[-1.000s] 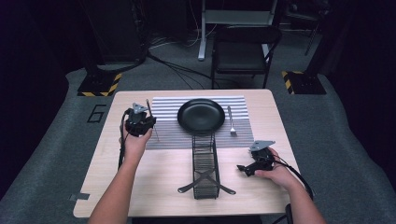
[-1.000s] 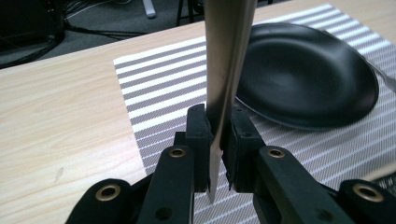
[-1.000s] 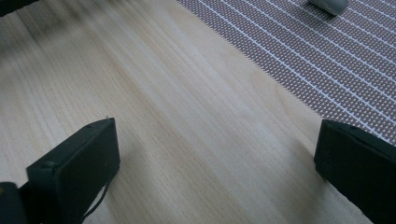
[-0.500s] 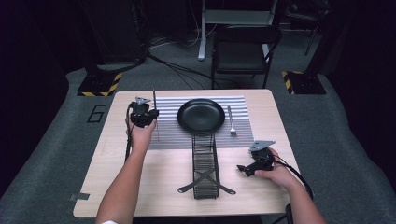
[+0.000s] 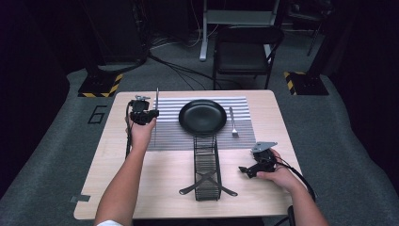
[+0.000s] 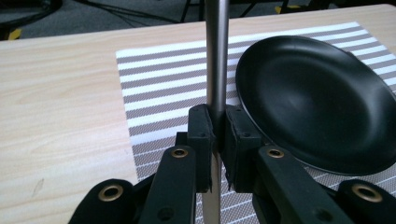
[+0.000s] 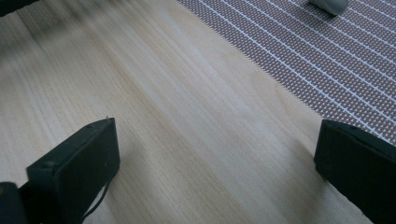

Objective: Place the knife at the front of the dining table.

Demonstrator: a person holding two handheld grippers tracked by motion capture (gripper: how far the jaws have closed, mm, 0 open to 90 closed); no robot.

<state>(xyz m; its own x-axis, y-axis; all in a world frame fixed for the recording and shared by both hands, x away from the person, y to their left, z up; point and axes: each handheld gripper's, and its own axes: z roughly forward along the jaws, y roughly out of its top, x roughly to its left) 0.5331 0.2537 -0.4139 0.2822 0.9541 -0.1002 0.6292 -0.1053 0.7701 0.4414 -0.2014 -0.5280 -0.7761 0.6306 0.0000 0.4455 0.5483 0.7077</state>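
Starting at the left of the high view, the left gripper [image 5: 151,114] is held over the left edge of the striped placemat [image 5: 174,134], the person's left forearm reaching up from the bottom edge. Its jaws are clenched on a slim metal utensil [image 5: 156,110], most likely a knife. The piece stands roughly upright in the grip, its ends reaching past the jaws above and below. In the left gripper view the same utensil [image 6: 216,56] sits pinched between the two black pads [image 6: 201,126], with the placemat [image 6: 159,88] beneath and the black plate [image 6: 317,102] just beside it to the right.

Centre of the table: the black plate [image 5: 203,116] rests on the placemat. A black wire caddy [image 5: 207,165] lies on the bare wooden table [image 5: 108,169] in front of the plate, its far end at the mat's near edge.

Right of the plate, a fork [image 5: 232,121] lies on the placemat, apart from the plate's rim.

Far right: the right gripper [image 5: 243,170] rests low on the table, held in the person's right hand, pointing left toward the caddy. The right gripper view shows its jaws released and wide apart, with only wood grain between them and the placemat's corner [image 7: 327,60] beyond.
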